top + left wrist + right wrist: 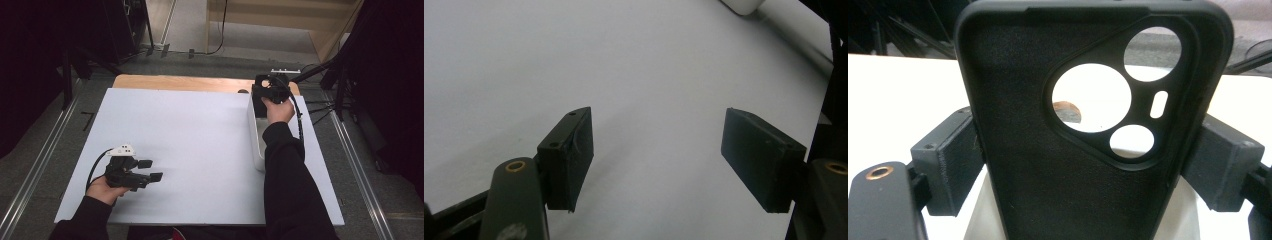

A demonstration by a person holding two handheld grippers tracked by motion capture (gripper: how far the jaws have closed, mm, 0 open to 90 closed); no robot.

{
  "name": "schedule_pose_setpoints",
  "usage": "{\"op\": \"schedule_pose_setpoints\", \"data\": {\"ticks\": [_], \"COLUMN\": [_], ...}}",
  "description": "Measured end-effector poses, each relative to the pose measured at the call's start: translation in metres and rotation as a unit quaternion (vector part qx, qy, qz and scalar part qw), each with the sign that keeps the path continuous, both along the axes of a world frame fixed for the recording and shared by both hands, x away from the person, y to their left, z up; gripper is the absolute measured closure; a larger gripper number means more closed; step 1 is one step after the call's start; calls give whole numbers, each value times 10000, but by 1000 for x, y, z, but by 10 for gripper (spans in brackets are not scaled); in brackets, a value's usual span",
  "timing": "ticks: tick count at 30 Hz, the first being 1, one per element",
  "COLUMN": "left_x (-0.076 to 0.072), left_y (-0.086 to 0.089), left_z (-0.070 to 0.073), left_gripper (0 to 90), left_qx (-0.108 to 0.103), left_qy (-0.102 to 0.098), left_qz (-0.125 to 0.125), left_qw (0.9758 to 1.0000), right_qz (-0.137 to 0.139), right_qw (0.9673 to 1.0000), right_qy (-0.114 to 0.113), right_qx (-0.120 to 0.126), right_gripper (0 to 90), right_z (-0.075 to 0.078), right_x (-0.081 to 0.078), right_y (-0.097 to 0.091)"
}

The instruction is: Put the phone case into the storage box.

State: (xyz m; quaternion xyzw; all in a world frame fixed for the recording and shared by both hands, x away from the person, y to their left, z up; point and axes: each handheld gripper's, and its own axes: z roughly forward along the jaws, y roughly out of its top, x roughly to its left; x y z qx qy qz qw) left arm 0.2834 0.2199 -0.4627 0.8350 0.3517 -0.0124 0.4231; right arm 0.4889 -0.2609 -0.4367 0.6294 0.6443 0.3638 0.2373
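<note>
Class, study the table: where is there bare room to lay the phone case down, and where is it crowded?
The white sheet is bare between the left gripper and the white box, and across its far-left half up to the wooden edge. It is crowded on the right: the right gripper, shut on the phone case, hangs over the box there.

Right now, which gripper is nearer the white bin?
Right. The right gripper is over the white bin's far end, jaws shut on a black phone case. The left gripper rests open, far across the table.
</note>
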Motion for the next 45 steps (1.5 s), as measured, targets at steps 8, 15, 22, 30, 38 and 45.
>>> {"op": "schedule_pose_setpoints", "data": {"ticks": [8,15,22,30,38,45], "left_x": [0,0,0,0,1,1], "left_y": [-1,-1,-1,-3,-3,-2], "left_z": [0,0,0,0,0,0], "left_gripper": [285,285,285,285,285,285], "left_qx": [-2,-13,-9,1,5,8], "left_qy": [-4,-9,-31,-7,-12,-1], "left_qz": [4,14,-22,-44,-49,-56], "left_qw": [10000,10000,10000,10000,10000,10000], "right_qz": [26,76,196,304,297,365], "right_qw": [9995,9999,9997,9994,9994,9992], "right_qy": [-6,10,33,112,142,147], "right_qx": [-321,-145,-148,-132,-82,-105], "right_gripper": [108,83,17,17,17,17], "right_z": [-2,-1,1,9,27,46], "right_x": [1,2,3,3,1,-1], "right_y": [5,2,1,-1,-6,-9]}}
